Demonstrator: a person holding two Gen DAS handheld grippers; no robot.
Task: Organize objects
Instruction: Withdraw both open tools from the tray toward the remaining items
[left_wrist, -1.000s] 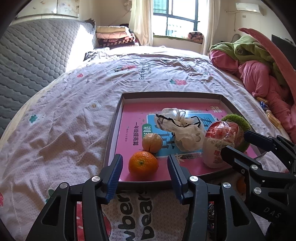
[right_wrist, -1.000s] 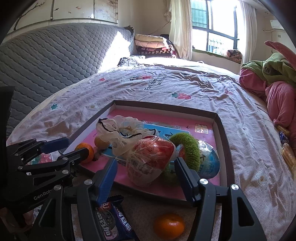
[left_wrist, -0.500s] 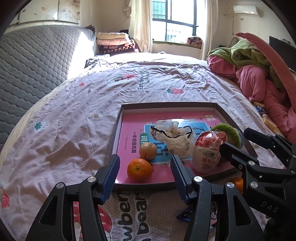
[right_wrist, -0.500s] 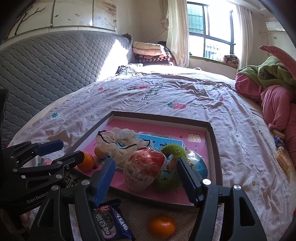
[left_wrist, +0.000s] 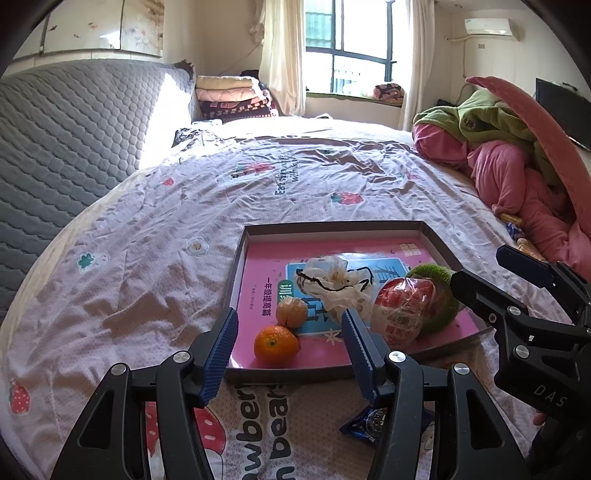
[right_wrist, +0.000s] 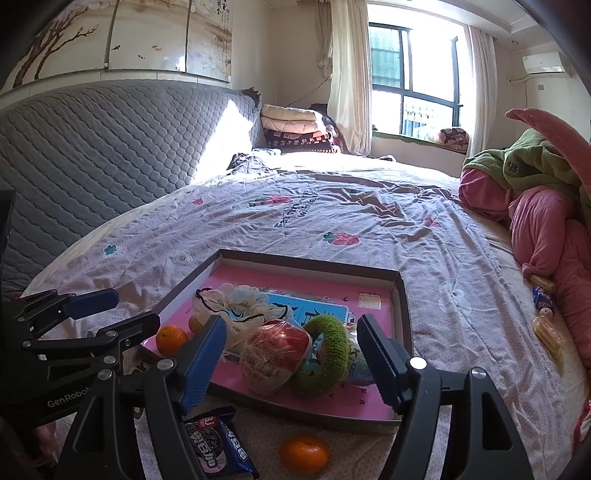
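Grippers, our left gripper (left_wrist: 290, 350) and right gripper (right_wrist: 291, 360), had just been opening, empty, near the tray (right_wrist: 404, 314) with the orange (left_wrist: 276, 346).

The bed (right_wrist: 369, 221) carries a tray (right_wrist: 404, 314), mandarin (right_wrist: 303, 453), and cookie packet (right_wrist: 218, 443).

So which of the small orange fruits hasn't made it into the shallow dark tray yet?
The orange mandarin on the bedsheet beside the blue snack packet; the other two lie inside the dark tray.
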